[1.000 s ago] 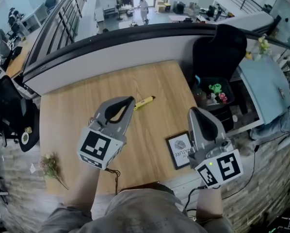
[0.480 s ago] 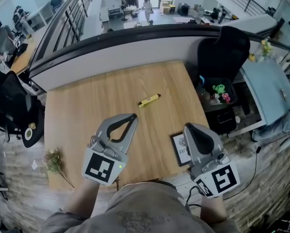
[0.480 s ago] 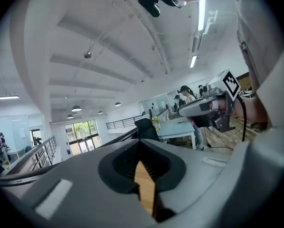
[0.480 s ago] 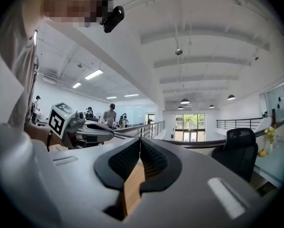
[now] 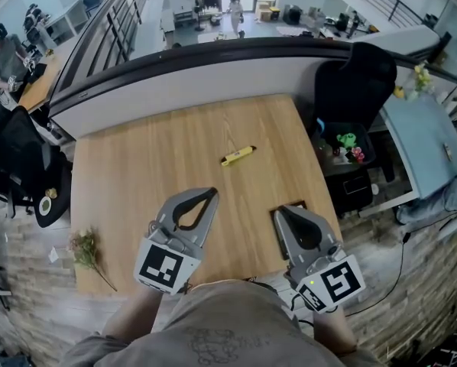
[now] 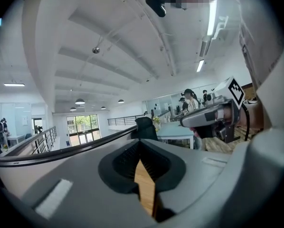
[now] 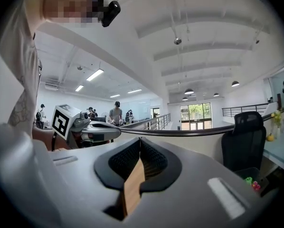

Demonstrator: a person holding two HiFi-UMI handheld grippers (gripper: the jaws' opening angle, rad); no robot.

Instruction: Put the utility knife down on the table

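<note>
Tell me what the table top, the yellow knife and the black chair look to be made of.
Table top: wood or wood-look laminate, matte, judging by its pale straight grain.
Knife: probably a plastic body, given the flat bright yellow; too small to be sure.
Chair: black and dull, perhaps fabric or mesh; no shine shows.

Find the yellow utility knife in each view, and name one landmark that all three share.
Head view: the utility knife lies on the wooden table, near mid-picture, slightly above centre.
Left gripper view: not in it.
Right gripper view: not in it.
Shared landmark: the black office chair, upper right in the head view, centre in the left gripper view, far right in the right gripper view.
</note>
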